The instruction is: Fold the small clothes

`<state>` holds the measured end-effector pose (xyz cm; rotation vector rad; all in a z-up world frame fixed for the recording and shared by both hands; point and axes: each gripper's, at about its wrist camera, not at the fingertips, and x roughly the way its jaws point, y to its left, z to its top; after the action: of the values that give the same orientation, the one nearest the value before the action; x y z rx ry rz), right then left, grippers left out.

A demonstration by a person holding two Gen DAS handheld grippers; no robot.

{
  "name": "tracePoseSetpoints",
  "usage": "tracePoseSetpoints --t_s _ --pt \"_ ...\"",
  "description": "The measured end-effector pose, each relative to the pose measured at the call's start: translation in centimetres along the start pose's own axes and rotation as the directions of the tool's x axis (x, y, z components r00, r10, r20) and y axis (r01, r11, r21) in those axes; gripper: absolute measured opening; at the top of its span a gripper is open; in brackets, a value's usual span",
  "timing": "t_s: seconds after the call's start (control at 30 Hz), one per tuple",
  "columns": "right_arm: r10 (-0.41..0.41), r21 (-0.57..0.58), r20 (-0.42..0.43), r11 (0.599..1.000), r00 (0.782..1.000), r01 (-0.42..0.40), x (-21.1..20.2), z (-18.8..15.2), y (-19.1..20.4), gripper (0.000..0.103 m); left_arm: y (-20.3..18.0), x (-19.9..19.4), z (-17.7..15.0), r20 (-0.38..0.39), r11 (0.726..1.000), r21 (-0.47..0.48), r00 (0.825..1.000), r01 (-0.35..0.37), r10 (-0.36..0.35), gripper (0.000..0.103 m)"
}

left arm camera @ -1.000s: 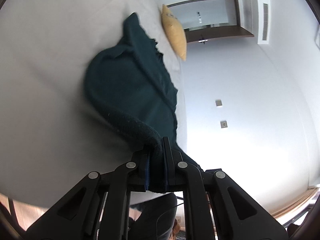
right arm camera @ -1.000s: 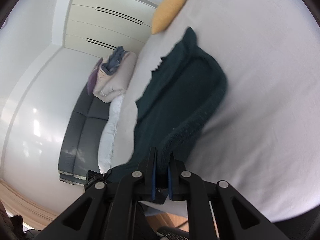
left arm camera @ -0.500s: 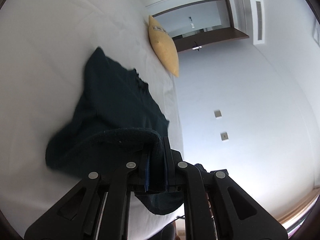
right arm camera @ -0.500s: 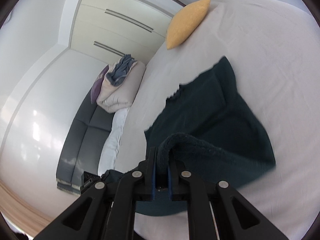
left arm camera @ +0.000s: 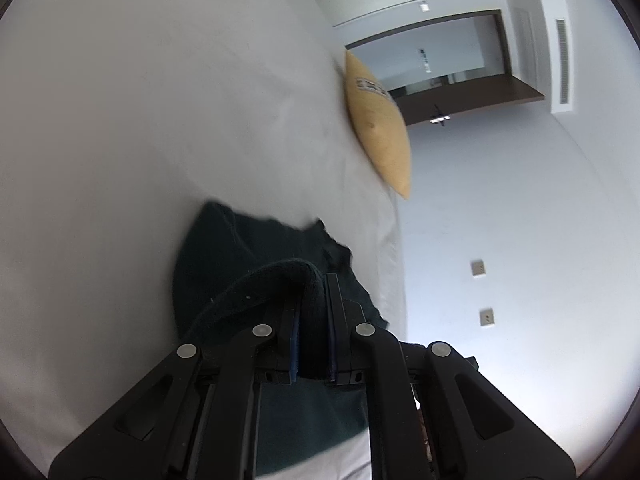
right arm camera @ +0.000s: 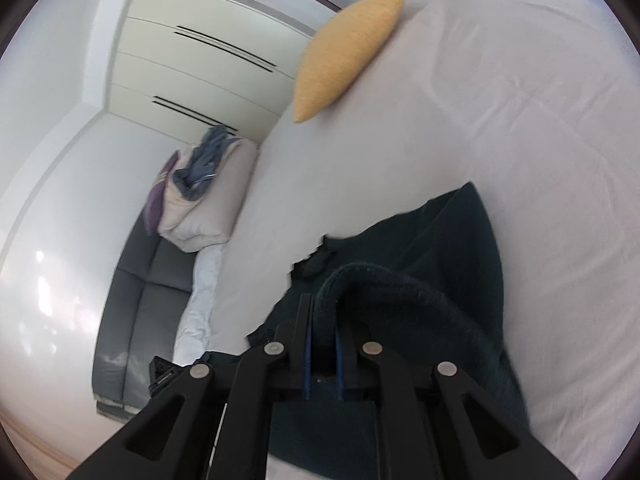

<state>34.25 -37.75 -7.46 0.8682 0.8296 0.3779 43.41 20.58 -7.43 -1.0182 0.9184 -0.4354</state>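
While both claws were clenched on one thick hem of the dark green garment [left arm camera: 224, 264], the left gripper [left arm camera: 314, 304] and right gripper [right arm camera: 322, 320] held that edge raised, presumably to carry it over for a fold. Cloth arched up out of each claw and trailed ahead, lying flat on the white bed [left arm camera: 140, 120], near its side edge, short of the yellow pillow [right arm camera: 344, 52].

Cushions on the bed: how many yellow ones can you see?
1. The yellow cushion lies at the far edge of the bed, beyond the dark garment. Others may be out of view.
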Motion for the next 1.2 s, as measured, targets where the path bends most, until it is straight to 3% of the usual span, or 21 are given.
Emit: tracePoseSetpoints --t_s 0.23,0.33,0.47,0.5,0.57,0.6,0.67,0.7,0.73,0.8,0.9,0.97,1.07,1.13,1.2 --pt "-0.118 0.093 -0.025 0.988 0.993 0.12 3.7 2.9 -4.1 0.013 2.5 5.3 3.0 -0.024 0.997 -0.024 0.997 -0.073 0.073 0.009" --pt "-0.118 0.111 -0.008 0.987 0.993 0.118 4.1 3.4 -5.2 0.017 5.3 6.6 3.8 -0.037 0.992 -0.125 0.999 -0.034 0.029 0.009" --pt "-0.11 0.122 0.088 0.988 0.99 0.099 2.8 3.6 -5.4 0.049 6.8 7.1 4.4 -0.018 0.99 -0.139 1.0 -0.011 0.008 0.01" --pt "-0.122 0.142 0.123 0.984 0.985 0.104 2.2 3.6 -5.7 0.061 7.1 7.1 4.5 -0.011 0.988 -0.154 1.0 -0.005 0.003 0.01" --pt "-0.158 0.191 0.165 0.974 0.974 0.126 1.3 3.3 -6.2 0.077 7.3 7.0 5.0 -0.01 0.986 -0.169 1.0 -0.003 0.002 0.011" --pt "-0.161 0.186 0.164 0.974 0.973 0.13 1.2 3.3 -6.1 0.077 7.1 7.1 5.3 -0.013 0.986 -0.166 1.0 -0.008 0.005 0.014" --pt "-0.18 0.129 0.16 0.979 0.97 0.161 1.0 2.8 -4.9 0.076 6.8 6.9 5.4 0.0 0.987 -0.161 1.0 -0.005 0.006 0.02" --pt "-0.193 0.095 0.169 0.979 0.966 0.179 0.8 2.5 -4.0 0.076 6.6 6.7 5.9 0.021 0.987 -0.161 1.0 0.004 -0.001 0.03" --pt "-0.192 0.072 0.176 0.981 0.965 0.182 0.6 2.4 -3.4 0.076 6.4 6.2 6.2 0.045 0.986 -0.166 0.999 0.016 -0.009 0.056" --pt "-0.181 0.025 0.184 0.983 0.966 0.179 0.7 2.0 -1.7 0.076 6.1 4.7 7.0 0.136 0.984 -0.172 0.99 0.046 -0.023 0.088" --pt "-0.145 -0.069 0.169 0.985 0.975 0.158 1.2 1.2 1.2 0.076 5.5 3.6 7.5 0.188 0.988 -0.156 0.982 0.011 0.018 0.089" --pt "-0.116 -0.148 0.137 0.98 0.984 0.136 2.3 0.4 3.3 0.076 4.6 3.6 6.9 0.187 0.993 -0.113 0.981 -0.036 0.057 0.089" --pt "-0.11 -0.246 0.035 0.962 0.993 0.116 5.4 -1.0 5.5 0.075 1.1 6.7 4.8 0.094 0.993 0.071 0.992 -0.093 0.086 0.089" --pt "-0.127 -0.282 -0.031 0.953 0.991 0.113 7.6 -1.9 6.2 0.07 -1.3 10.0 2.9 0.02 0.972 0.201 0.993 -0.122 0.12 0.089" --pt "-0.151 -0.266 -0.104 0.957 0.983 0.118 10.1 -2.4 5.6 0.068 -2.7 13.5 1.2 -0.019 0.921 0.334 0.975 -0.202 0.221 0.089"
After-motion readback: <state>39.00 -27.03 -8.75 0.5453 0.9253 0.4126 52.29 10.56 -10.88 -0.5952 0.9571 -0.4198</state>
